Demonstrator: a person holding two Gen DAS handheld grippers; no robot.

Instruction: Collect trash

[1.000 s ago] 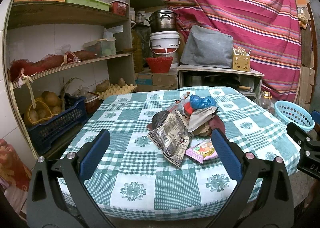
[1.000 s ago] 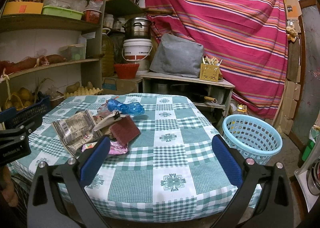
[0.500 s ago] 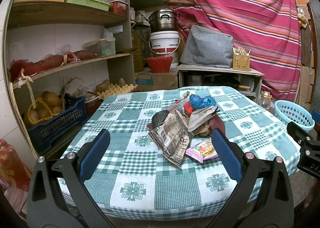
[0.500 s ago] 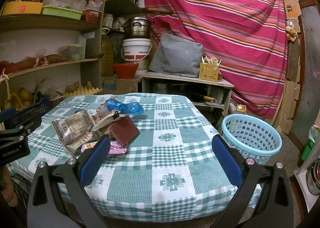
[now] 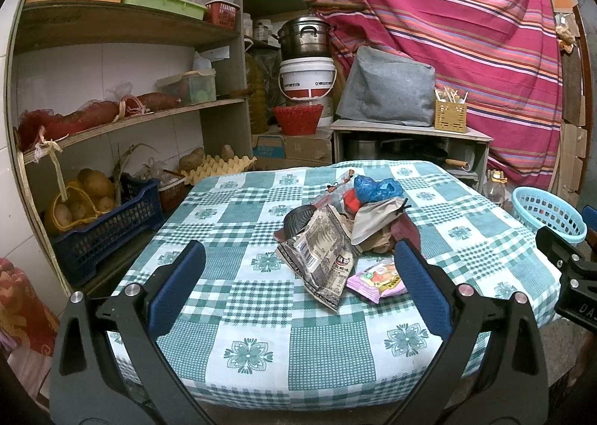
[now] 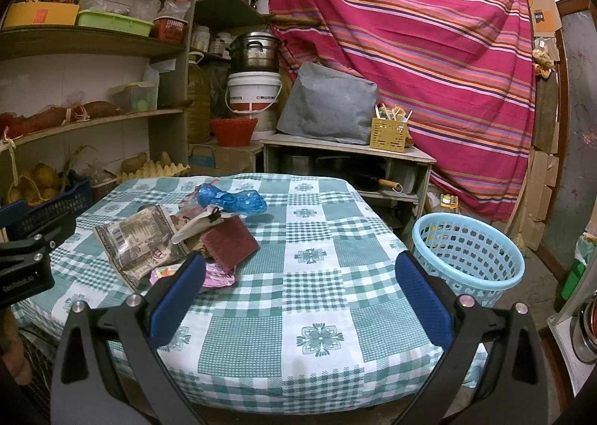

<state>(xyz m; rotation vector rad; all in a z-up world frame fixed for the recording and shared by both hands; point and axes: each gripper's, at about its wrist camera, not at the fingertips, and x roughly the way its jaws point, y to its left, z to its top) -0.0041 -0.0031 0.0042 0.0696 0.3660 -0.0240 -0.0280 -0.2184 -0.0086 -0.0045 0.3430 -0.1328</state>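
A pile of trash (image 5: 347, 227) lies mid-table on the green checked tablecloth (image 5: 261, 313): a grey printed wrapper (image 5: 324, 257), a pink packet (image 5: 377, 279), a blue plastic bag (image 5: 373, 188) and a dark red piece (image 6: 231, 240). The pile also shows in the right wrist view (image 6: 186, 234). A light blue basket (image 6: 466, 257) stands on the floor right of the table. My left gripper (image 5: 298, 290) is open and empty, short of the pile. My right gripper (image 6: 298, 290) is open and empty over the table's near right part.
Shelves (image 5: 112, 119) with potatoes, a blue crate (image 5: 104, 223) and boxes line the left wall. A low cabinet (image 5: 410, 141) with a grey covered box, buckets and a pot stands behind the table. A striped red cloth (image 6: 410, 52) hangs at the back.
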